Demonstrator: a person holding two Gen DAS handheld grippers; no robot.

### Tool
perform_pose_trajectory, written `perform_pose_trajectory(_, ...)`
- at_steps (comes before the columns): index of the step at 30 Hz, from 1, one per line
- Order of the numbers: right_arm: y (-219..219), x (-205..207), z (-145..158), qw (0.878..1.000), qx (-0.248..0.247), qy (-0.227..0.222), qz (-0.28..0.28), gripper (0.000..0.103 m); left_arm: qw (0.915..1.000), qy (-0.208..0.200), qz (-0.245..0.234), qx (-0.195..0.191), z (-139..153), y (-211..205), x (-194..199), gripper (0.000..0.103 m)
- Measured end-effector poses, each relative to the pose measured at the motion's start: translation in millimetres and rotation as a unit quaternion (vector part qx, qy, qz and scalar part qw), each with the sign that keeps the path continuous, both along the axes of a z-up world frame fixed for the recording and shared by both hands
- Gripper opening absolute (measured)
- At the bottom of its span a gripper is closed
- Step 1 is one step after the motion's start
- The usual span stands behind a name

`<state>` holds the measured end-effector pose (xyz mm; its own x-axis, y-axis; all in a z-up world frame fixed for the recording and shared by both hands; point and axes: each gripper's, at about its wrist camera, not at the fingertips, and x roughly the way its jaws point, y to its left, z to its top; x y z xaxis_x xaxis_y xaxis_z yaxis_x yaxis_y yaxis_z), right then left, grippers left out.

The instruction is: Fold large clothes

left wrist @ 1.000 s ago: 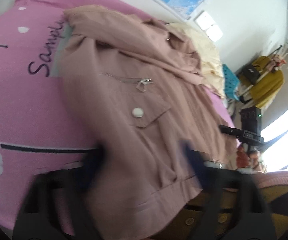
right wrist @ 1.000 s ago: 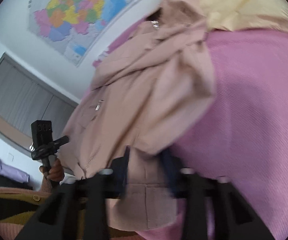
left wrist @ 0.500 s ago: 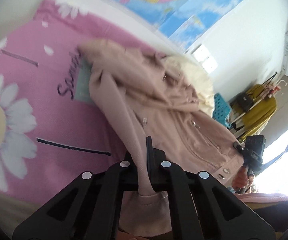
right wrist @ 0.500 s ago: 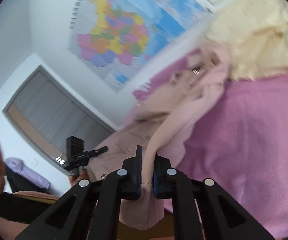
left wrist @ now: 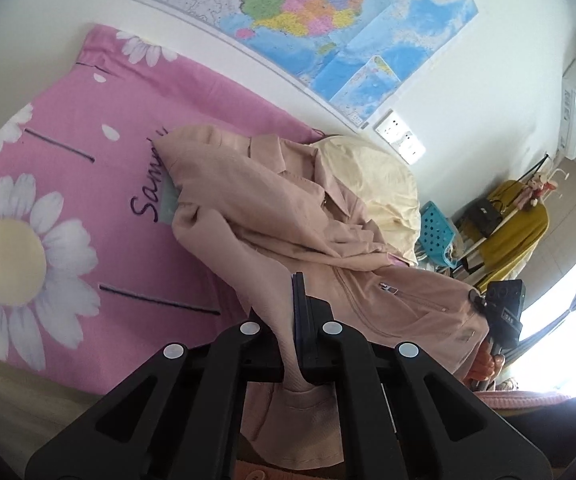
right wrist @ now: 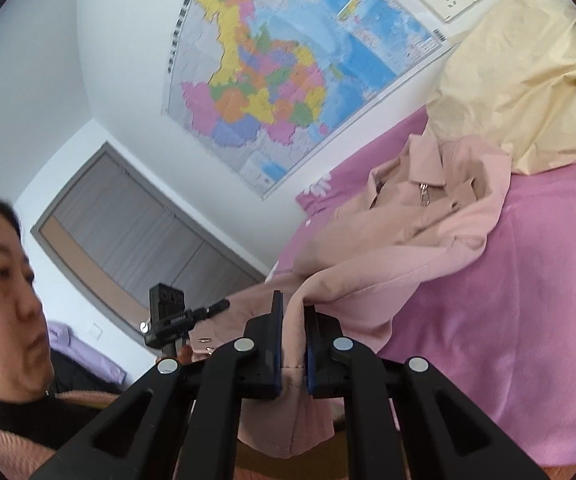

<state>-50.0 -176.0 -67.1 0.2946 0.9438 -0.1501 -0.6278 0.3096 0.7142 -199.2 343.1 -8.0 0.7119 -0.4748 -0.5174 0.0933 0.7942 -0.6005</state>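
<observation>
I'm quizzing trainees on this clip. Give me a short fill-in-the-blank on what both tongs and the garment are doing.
1. Both tongs are shut on the pink ____.
2. The jacket lies on a ____ bedspread printed with daisies.
3. Beside the jacket's collar lies a ____ cloth.
4. A ____ hangs on the wall.

Missing: jacket; pink; cream; map

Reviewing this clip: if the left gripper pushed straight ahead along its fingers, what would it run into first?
The left gripper, already shut on the pink jacket, would most likely press into that jacket's bunched body lying on the pink bedspread, just ahead. The cream pillow lies beyond; depth is uncertain.
</observation>
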Motion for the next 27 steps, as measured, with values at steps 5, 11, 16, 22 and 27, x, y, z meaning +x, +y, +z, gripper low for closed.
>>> perform_pose_trajectory(5,5,34,14,1.0,0.016,0.016,-0.012,0.009,0.9996,0.003,-0.008,0.028,20,-1,24,0.003)
perform_pose_trajectory(11,17,73,40,1.0,0.008,0.01,-0.026,0.009,0.9985,0.017,-0.007,0.052,45,4,67,0.004)
perform_pose_trajectory(16,22,106,57,0.999,0.007,0.013,-0.036,0.009,0.9967,0.025,-0.011,0.076,61,3,99,0.004)
perform_pose_trajectory(22,29,147,58,0.998,0.006,0.039,-0.046,0.009,0.9953,0.04,-0.006,0.088,73,5,142,0.004)
perform_pose_trajectory(27,29,170,57,0.997,0.004,0.053,-0.06,0.009,0.9939,0.05,-0.007,0.098,74,3,169,0.004)
